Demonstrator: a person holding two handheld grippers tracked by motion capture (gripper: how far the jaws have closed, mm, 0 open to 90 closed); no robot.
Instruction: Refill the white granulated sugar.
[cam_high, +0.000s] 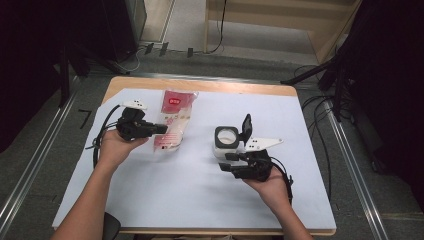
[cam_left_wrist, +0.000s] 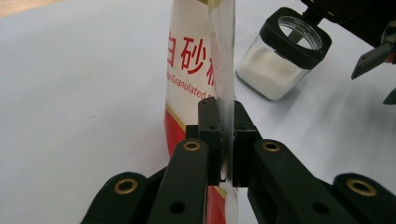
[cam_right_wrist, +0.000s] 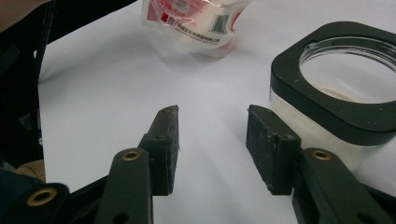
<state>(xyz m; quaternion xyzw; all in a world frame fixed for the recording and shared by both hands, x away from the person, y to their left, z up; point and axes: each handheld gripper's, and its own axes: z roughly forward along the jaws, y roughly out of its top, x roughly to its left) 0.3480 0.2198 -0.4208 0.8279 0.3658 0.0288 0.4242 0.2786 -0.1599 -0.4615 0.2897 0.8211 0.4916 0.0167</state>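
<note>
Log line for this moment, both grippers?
left gripper: shut on sugar bag | right gripper: open, empty, beside open jar

I see the sugar bag (cam_left_wrist: 196, 70): glossy clear plastic film, crinkled, printed red and white | jar (cam_right_wrist: 336, 107): clear smooth walls, matt black plastic rim, white grainy powder inside | fingers (cam_right_wrist: 266, 144): matt black plastic, rough-textured pads, brass-coloured rivets | surface (cam_high: 190, 190): matt white sheet over a pale wood top

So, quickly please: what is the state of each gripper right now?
Left gripper: closed on the edge of the red-and-white plastic sugar bag.
Right gripper: open, holding nothing, beside the clear square jar with the black rim.
</note>
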